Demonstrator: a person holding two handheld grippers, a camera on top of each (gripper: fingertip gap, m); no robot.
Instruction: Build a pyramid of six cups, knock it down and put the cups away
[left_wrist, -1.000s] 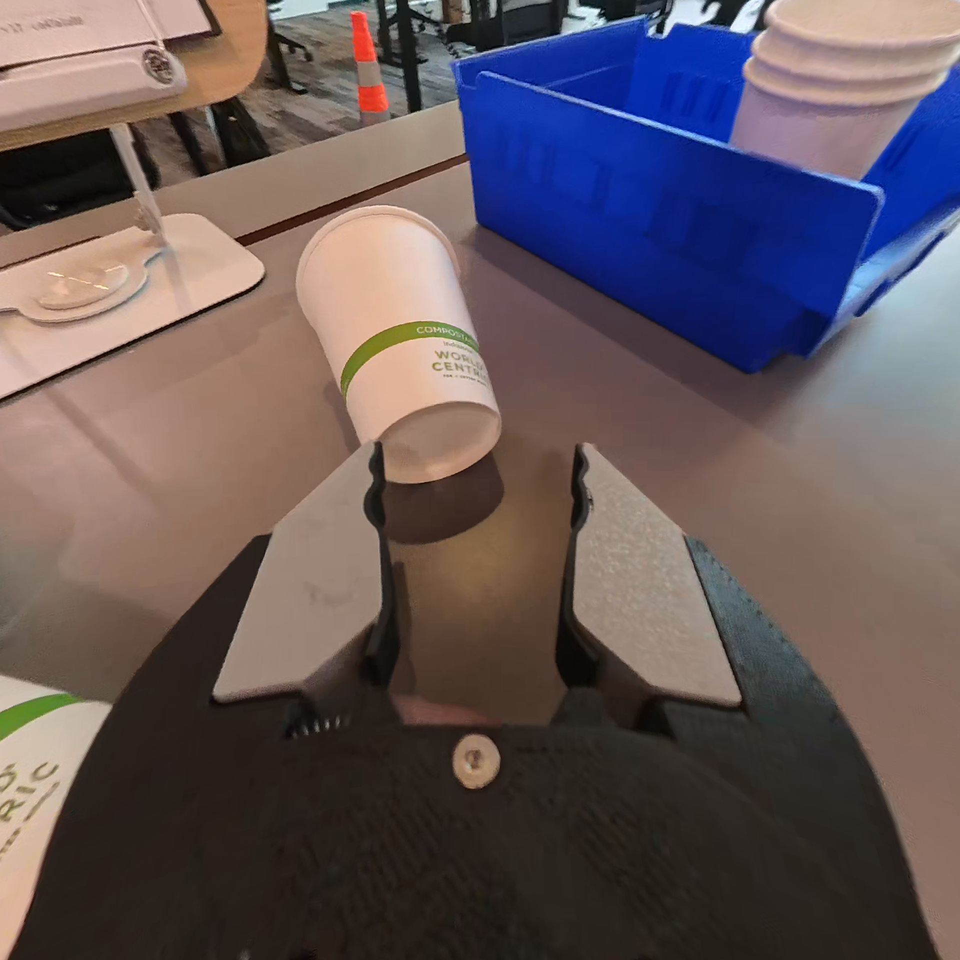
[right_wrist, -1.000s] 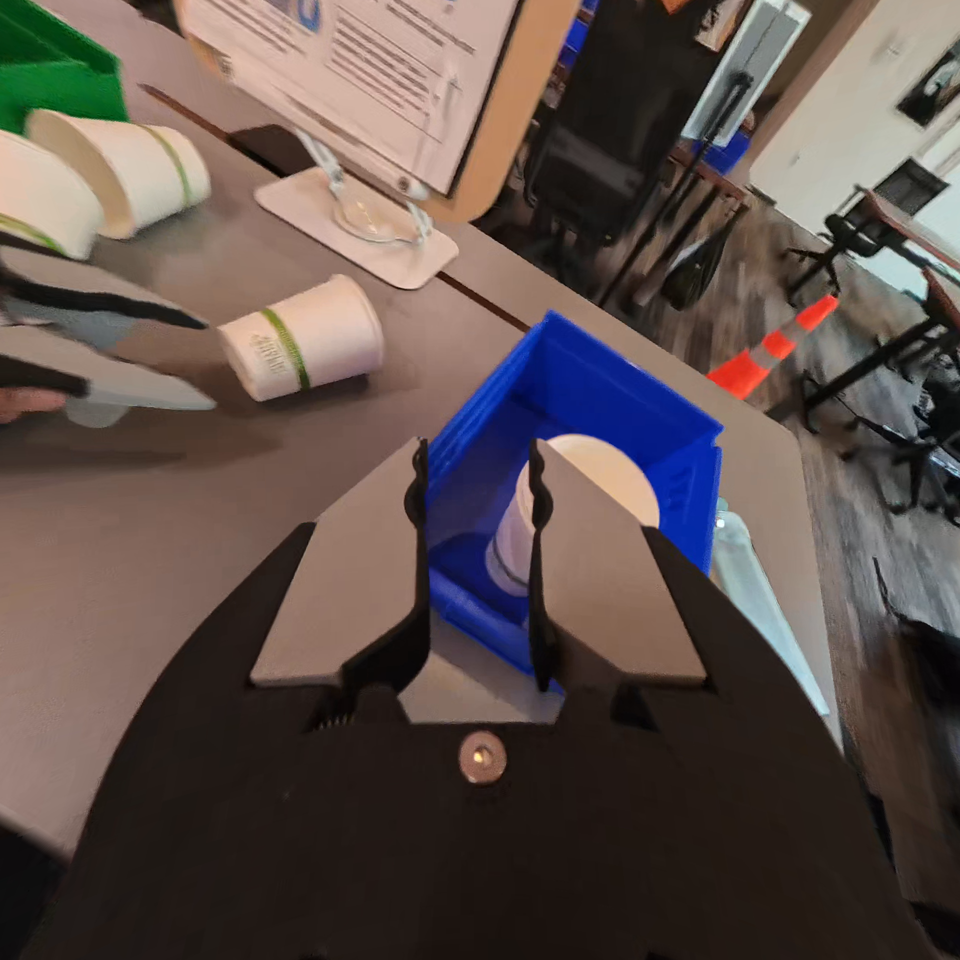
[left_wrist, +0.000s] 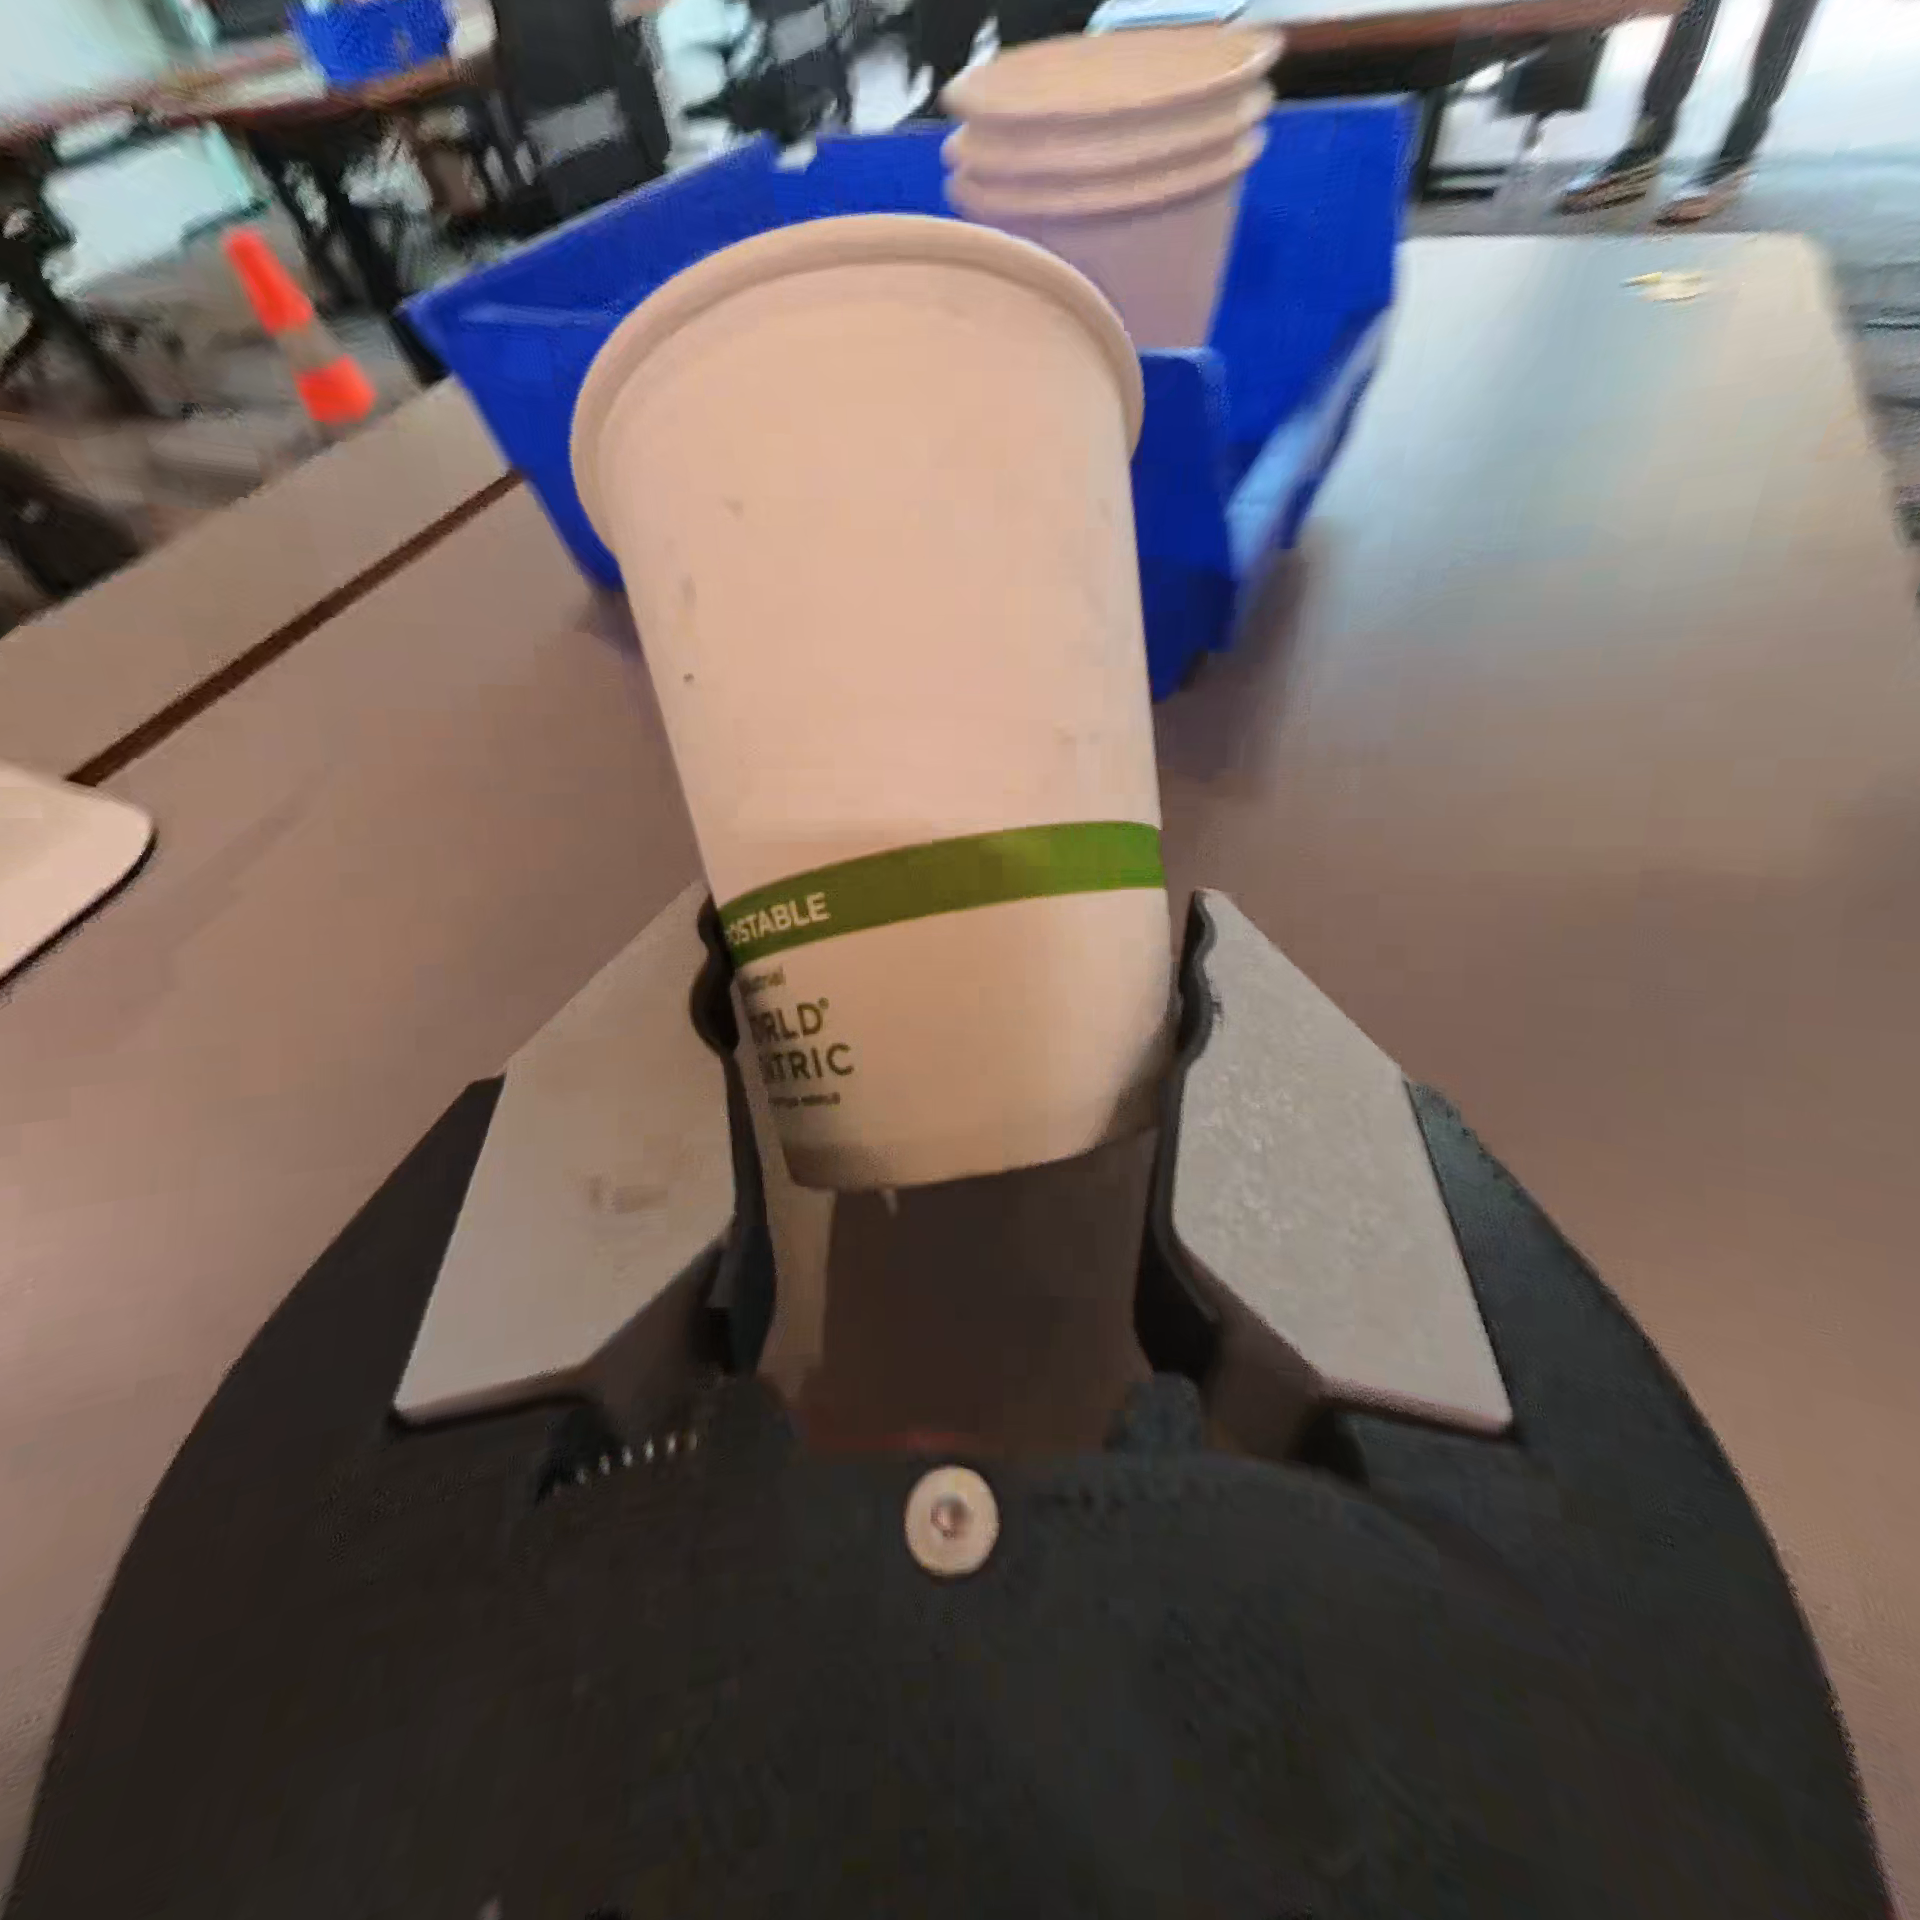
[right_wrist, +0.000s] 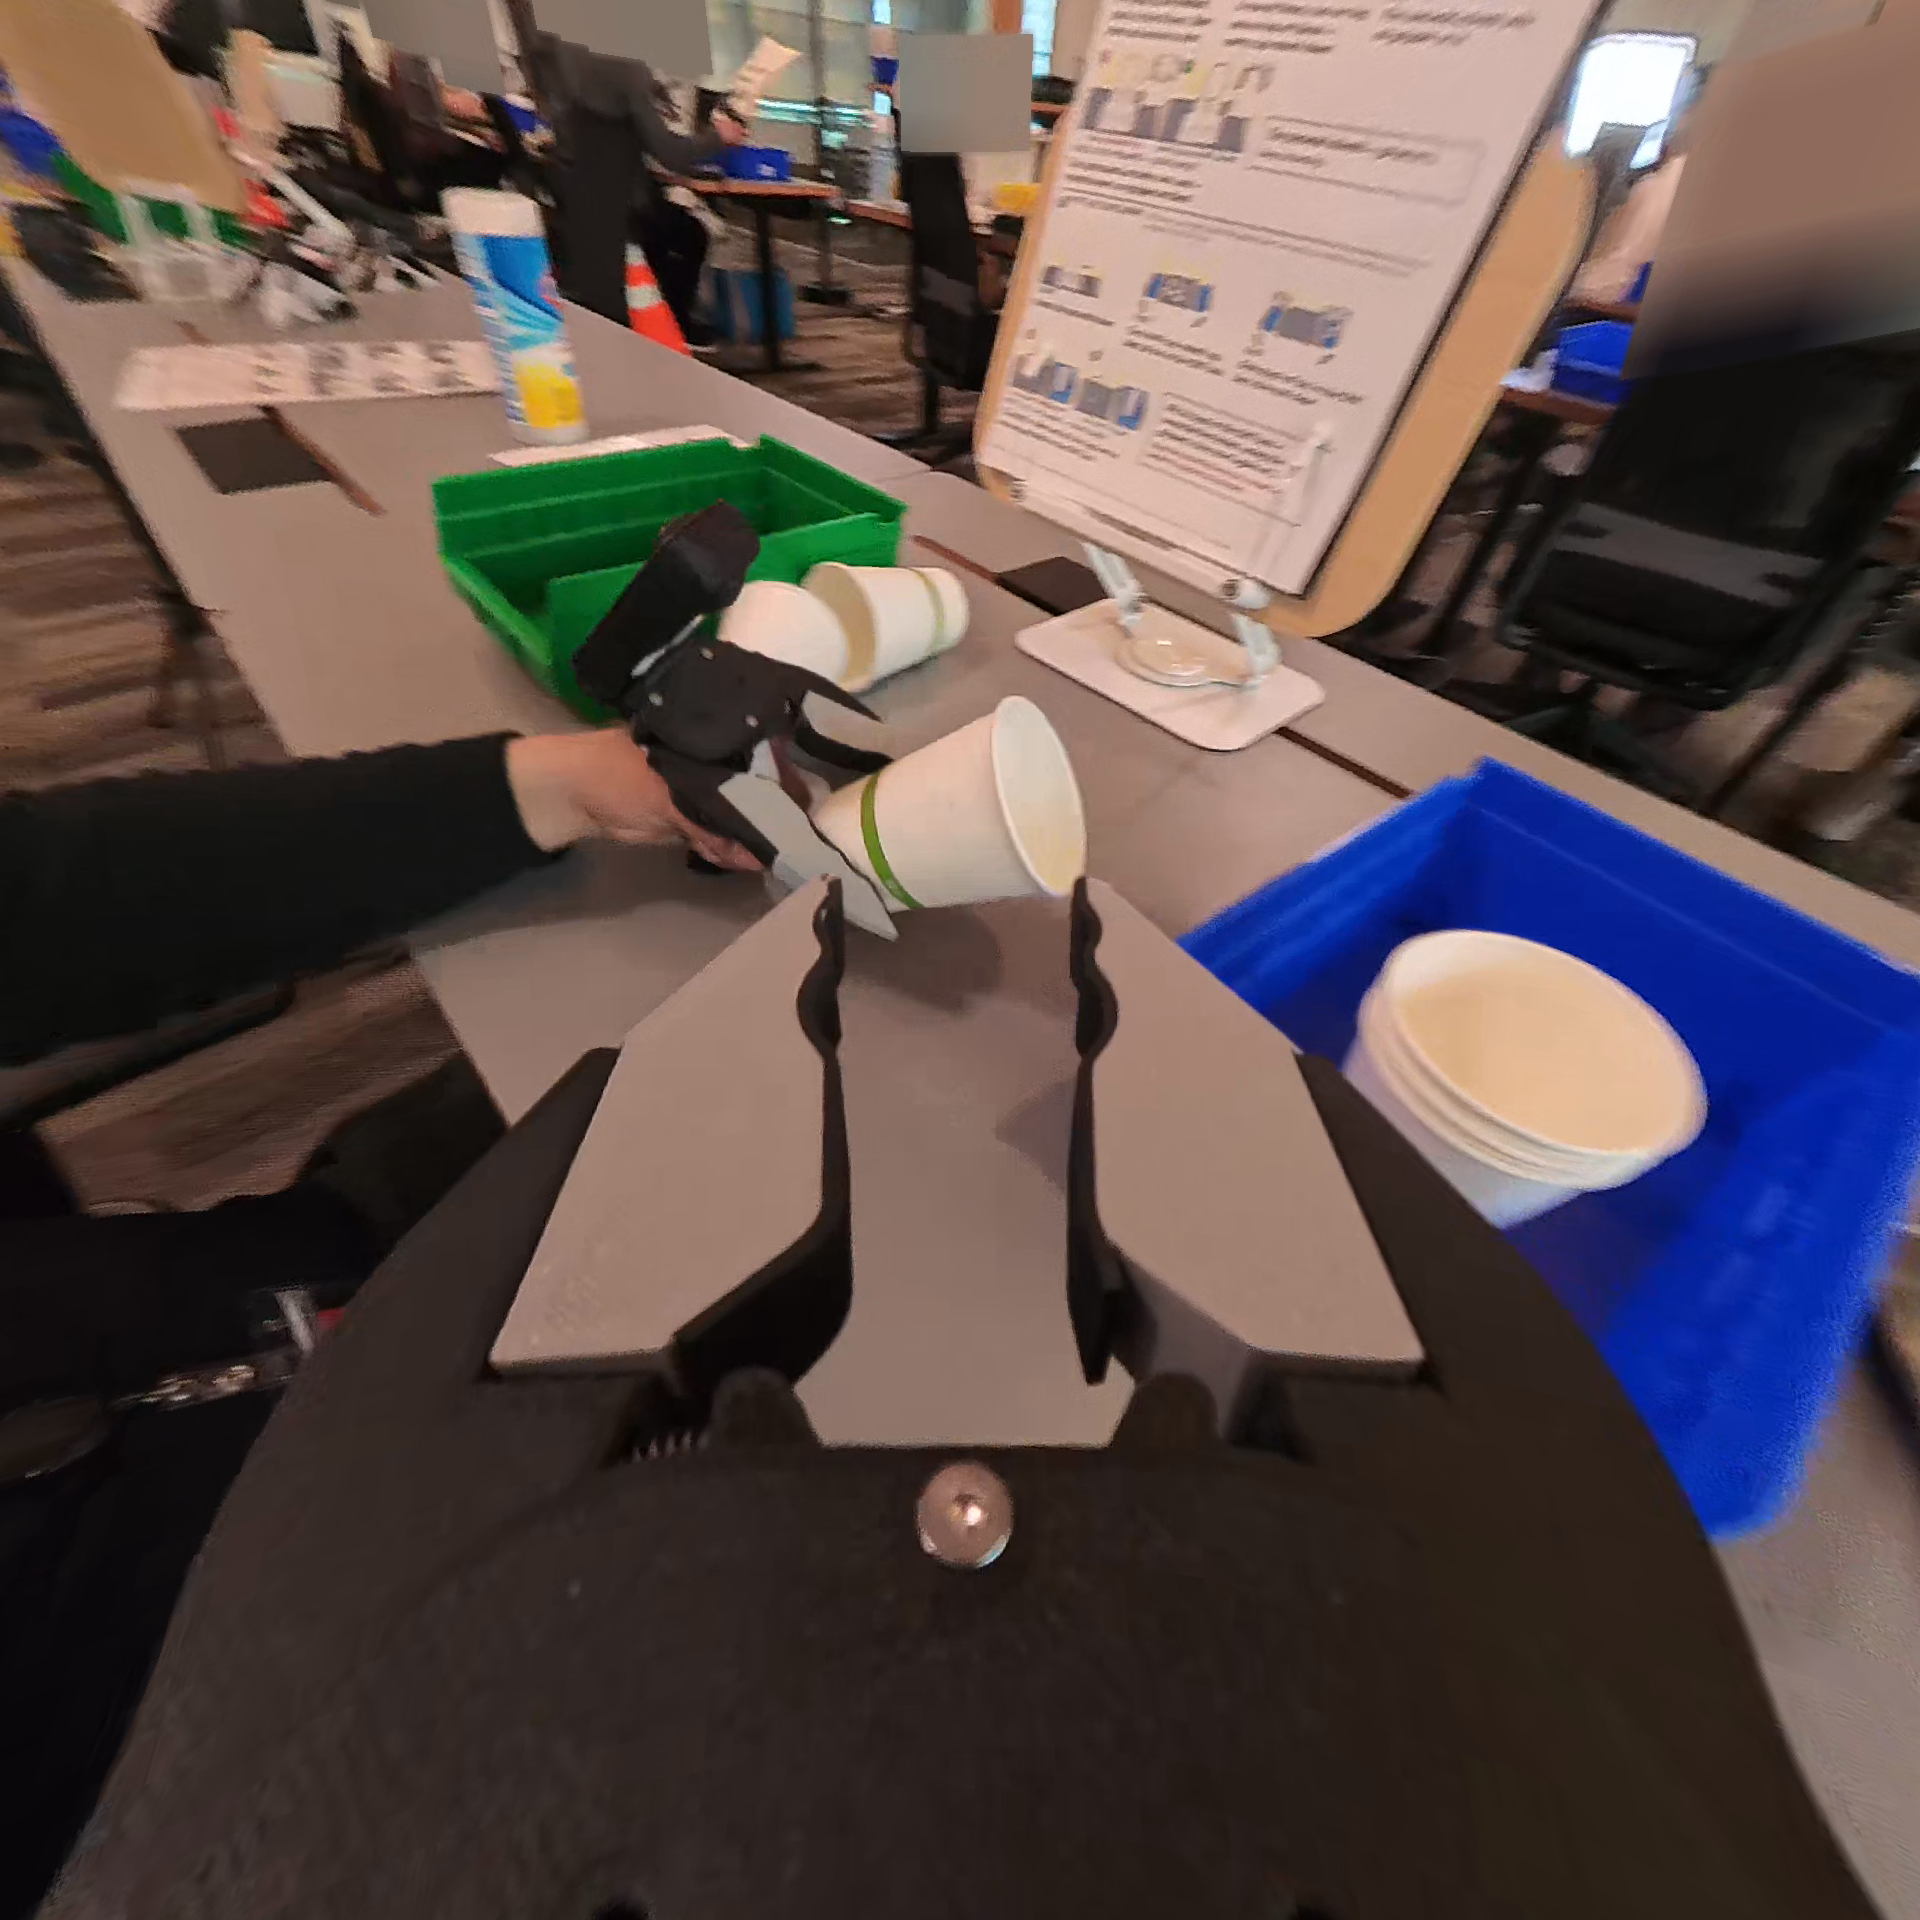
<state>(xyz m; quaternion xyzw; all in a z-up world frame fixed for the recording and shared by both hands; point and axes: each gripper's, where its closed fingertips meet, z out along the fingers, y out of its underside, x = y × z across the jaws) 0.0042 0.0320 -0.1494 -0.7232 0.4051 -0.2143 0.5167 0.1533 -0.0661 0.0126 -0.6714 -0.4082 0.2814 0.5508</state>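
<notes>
My left gripper (left_wrist: 951, 961) is shut on the base of a white paper cup (left_wrist: 894, 665) with a green band and holds it tilted above the table, mouth toward the blue bin (left_wrist: 1299, 499). A stack of nested cups (left_wrist: 1112, 177) stands in that bin. In the right wrist view the left gripper (right_wrist: 821, 821) holds the same cup (right_wrist: 961, 810) left of the bin (right_wrist: 1766, 1195), which holds the stack (right_wrist: 1527, 1070). My right gripper (right_wrist: 951, 925) is open and empty above the table near the bin. Two more cups (right_wrist: 883, 618) lie on their sides farther back.
A green bin (right_wrist: 623, 540) sits behind the lying cups. A board on a white stand (right_wrist: 1174, 665) rises at the back, with a wipes canister (right_wrist: 520, 312) to the left. A person's sleeve and hand (right_wrist: 312, 831) reach in from the left. An orange cone (left_wrist: 301, 332) stands on the floor. My hands' fingertips stand some 25 centimetres from each other.
My left gripper closed on the cup that lay on the table and lifted it toward the blue bin. My right gripper drew back from over the bin and opened wider.
</notes>
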